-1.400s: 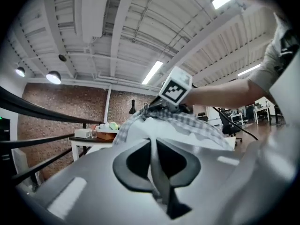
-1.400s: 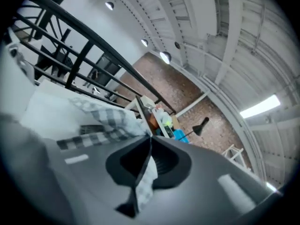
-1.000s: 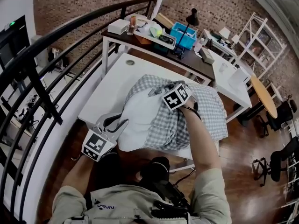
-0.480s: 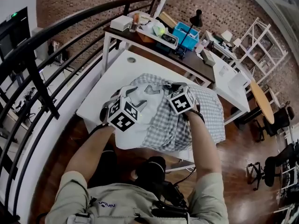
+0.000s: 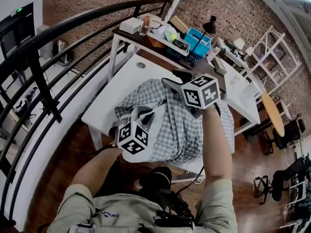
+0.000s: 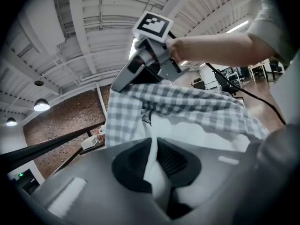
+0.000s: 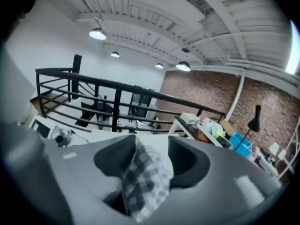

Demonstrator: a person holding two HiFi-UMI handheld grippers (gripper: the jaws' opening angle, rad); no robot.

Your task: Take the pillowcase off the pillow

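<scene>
A grey-and-white checked pillowcase (image 5: 181, 125) half covers a white pillow (image 6: 201, 130) on the white table (image 5: 114, 89). My left gripper (image 5: 144, 116) sits at the pillow's near left end. Its jaws have just been closing and now pinch a fold of the white pillow (image 6: 154, 172). My right gripper (image 5: 176, 79) is raised over the far end of the pillow. Its jaws have just been opening; a tuft of checked pillowcase (image 7: 143, 177) still lies between them against one jaw, with a gap to the other.
A black railing (image 5: 48, 38) curves along the left. Behind the table stands a dark desk (image 5: 160, 45) with a blue bin (image 5: 197, 35), a black lamp (image 5: 210, 25) and clutter. White shelving (image 5: 265, 47) and a wooden floor (image 5: 252, 144) lie to the right.
The left gripper came from the table's near left edge onto the pillow and closed on it. The right gripper rose and went further away, opening, and the checked cloth lifted with it.
</scene>
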